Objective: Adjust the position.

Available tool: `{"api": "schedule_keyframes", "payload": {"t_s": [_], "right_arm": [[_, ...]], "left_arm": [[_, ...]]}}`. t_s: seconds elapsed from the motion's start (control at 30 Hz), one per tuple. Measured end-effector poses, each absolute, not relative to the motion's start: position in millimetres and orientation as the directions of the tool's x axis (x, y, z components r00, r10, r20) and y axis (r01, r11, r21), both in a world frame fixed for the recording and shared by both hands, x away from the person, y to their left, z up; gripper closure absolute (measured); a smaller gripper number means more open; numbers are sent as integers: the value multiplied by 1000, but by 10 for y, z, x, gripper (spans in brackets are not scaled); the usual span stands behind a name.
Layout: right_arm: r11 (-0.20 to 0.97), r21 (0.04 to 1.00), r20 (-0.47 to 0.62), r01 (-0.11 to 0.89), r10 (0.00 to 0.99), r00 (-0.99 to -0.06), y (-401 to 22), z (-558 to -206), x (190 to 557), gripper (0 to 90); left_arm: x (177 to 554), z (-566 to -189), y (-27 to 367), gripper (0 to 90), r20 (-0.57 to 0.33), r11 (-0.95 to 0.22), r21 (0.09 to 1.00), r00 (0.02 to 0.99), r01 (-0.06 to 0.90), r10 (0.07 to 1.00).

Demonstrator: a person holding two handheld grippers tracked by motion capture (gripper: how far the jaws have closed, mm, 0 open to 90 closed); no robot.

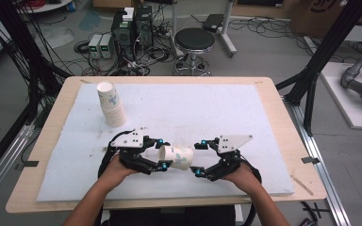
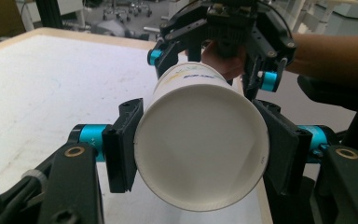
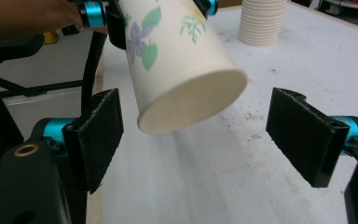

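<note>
Currently left gripper (image 1: 156, 153) clamps the floral paper cup (image 1: 176, 157) sideways, base toward right gripper (image 1: 199, 159), whose jaws gape, likely for handover.

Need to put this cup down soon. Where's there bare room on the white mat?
Free: the mat right of the cup stack, and its near strip. Crowded: the centre front, where left gripper grips the cup and right gripper stands open.
</note>
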State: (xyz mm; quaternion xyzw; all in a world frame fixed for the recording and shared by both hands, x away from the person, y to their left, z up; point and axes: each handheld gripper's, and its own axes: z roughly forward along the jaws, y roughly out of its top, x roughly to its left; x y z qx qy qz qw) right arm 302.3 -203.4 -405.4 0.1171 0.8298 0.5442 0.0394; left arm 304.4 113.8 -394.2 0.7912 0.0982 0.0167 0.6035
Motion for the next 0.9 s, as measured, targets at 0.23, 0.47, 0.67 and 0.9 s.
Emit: {"api": "schedule_keyframes", "payload": {"t_s": [0.23, 0.47, 0.67, 0.9], "right_arm": [[365, 919, 76, 150, 209, -975, -2016, -4062, 3013, 195], [351, 924, 90, 152, 186, -978, -2001, -4063, 3014, 198], [331, 931, 105, 156, 166, -981, -1972, -4063, 3012, 201], [281, 948, 112, 150, 146, -983, -1964, -4052, 3014, 255]], "left_arm": [[3008, -3940, 1181, 372, -52, -210, 974, 987, 84, 153], [2992, -3921, 1191, 371, -46, -189, 979, 990, 71, 132], [2986, -3919, 1157, 370, -52, -152, 986, 993, 67, 102], [2995, -3935, 1118, 370, -65, -117, 990, 994, 76, 91]]}}
